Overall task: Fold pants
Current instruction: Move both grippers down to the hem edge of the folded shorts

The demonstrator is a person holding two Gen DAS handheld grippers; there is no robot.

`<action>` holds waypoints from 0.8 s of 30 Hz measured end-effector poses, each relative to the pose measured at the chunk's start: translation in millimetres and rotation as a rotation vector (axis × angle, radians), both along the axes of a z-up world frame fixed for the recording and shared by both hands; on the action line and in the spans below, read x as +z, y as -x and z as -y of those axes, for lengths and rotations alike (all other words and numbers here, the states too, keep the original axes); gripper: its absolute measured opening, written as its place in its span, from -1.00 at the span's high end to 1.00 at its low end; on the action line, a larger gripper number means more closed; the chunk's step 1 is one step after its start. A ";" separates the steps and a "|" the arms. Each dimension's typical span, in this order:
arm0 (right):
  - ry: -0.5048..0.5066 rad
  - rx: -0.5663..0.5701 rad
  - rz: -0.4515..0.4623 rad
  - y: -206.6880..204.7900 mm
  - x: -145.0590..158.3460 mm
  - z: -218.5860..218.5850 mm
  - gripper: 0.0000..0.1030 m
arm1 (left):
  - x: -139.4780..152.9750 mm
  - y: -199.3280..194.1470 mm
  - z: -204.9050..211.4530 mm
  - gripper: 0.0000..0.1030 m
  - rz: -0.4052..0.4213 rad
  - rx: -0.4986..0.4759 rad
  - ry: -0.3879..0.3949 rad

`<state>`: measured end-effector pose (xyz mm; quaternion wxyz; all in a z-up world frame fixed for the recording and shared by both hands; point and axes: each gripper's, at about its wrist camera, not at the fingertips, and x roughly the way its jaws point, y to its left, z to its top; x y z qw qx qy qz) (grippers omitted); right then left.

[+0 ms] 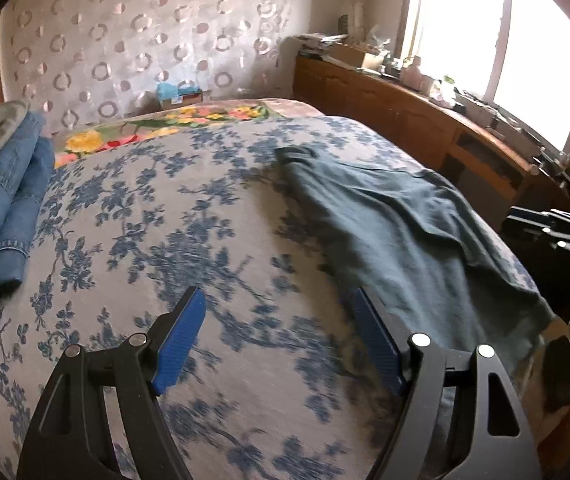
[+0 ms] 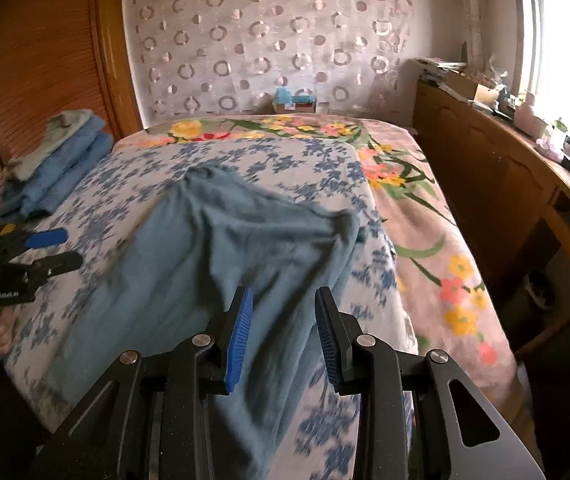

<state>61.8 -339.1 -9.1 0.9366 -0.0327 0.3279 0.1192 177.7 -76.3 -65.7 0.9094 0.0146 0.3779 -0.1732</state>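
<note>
The teal pants (image 2: 221,240) lie spread on the flowered bed (image 1: 157,240), their long axis running away toward the headboard. The right gripper (image 2: 283,336) hovers over their near end, jaws partly apart, empty. The left gripper (image 1: 277,340), wide open, sits beside them, farther off.

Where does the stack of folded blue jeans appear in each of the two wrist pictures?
Left wrist view: the folded blue jeans lie at the far left edge, on the bed.
Right wrist view: the same stack lies upper left, near the wooden door.
Shared landmark: the flowered blanket at the bed's far end.
</note>
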 end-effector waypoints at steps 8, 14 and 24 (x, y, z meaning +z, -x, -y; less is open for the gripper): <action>-0.032 -0.004 0.017 31.7 -1.2 11.3 0.14 | 16.2 36.1 15.3 -0.50 0.047 -0.036 -0.004; -0.037 -0.005 0.041 51.4 -0.7 15.8 0.12 | 13.9 55.4 24.7 -0.50 0.065 -0.046 -0.018; -0.060 -0.025 -0.003 66.6 -23.3 24.1 0.12 | 7.5 83.2 41.6 -0.37 0.037 -0.106 -0.038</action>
